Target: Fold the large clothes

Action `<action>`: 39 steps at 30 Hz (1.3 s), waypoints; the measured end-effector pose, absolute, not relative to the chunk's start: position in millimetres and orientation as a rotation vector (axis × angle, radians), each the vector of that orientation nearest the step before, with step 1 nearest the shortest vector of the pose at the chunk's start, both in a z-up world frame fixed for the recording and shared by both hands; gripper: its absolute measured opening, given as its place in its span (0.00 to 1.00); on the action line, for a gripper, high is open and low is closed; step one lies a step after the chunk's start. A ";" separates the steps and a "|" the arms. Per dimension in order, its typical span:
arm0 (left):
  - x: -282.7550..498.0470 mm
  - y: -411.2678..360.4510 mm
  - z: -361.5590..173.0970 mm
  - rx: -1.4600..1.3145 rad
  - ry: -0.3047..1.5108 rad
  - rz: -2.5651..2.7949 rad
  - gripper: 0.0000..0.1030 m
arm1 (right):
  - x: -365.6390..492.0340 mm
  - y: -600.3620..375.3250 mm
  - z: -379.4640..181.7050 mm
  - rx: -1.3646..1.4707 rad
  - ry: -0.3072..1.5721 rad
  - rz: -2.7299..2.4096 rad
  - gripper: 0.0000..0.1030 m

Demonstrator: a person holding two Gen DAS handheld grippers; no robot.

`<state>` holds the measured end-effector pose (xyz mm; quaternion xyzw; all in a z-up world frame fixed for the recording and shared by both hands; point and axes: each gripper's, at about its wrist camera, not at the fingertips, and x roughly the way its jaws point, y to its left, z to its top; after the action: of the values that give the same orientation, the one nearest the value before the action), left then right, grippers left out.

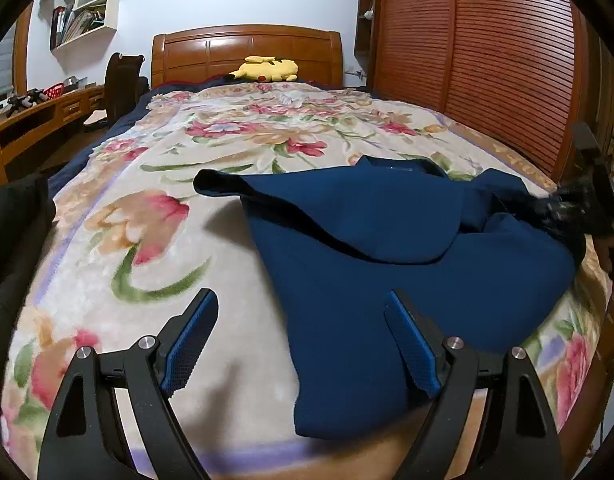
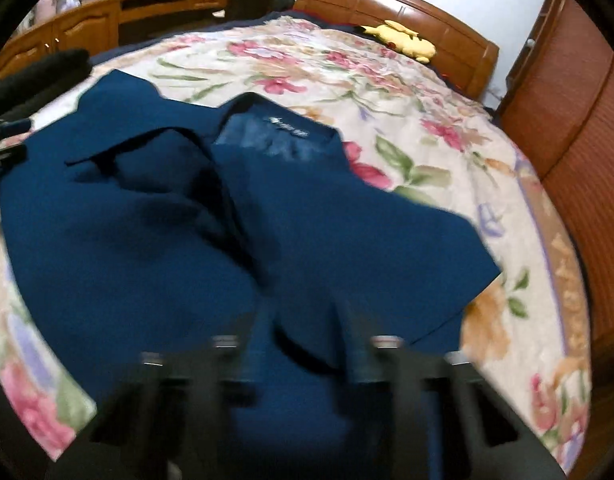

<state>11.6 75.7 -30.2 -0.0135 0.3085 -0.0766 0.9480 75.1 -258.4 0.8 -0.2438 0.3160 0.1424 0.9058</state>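
A dark blue shirt (image 1: 387,264) lies partly folded on the floral bedspread (image 1: 155,216). Its left sleeve sticks out to the left, and a flap lies folded over its middle. My left gripper (image 1: 303,320) is open and empty, low over the shirt's near left edge. In the right wrist view the shirt (image 2: 187,240) fills the centre, collar and label at the far side. My right gripper (image 2: 303,344) is heavily blurred by motion, low over the shirt's near right part. I cannot tell how its jaws stand. It also shows in the left wrist view (image 1: 563,208) at the shirt's right edge.
A yellow plush toy (image 1: 269,69) lies by the wooden headboard (image 1: 247,46). A slatted wooden wardrobe (image 1: 487,60) stands along the bed's right side. A wooden desk (image 1: 35,116) and a dark chair (image 1: 121,84) stand at the left. A dark cloth (image 1: 15,232) lies at the bed's left edge.
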 end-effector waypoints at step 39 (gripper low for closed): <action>2.5 81.5 -43.9 -0.044 0.576 -0.079 0.83 | 51.7 -152.1 -4.2 -0.621 0.536 0.597 0.64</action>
<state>2.5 81.5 -43.9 -0.0219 0.2839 -0.0387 0.9578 51.7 -152.1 -4.2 -0.2975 0.2569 0.2858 0.8740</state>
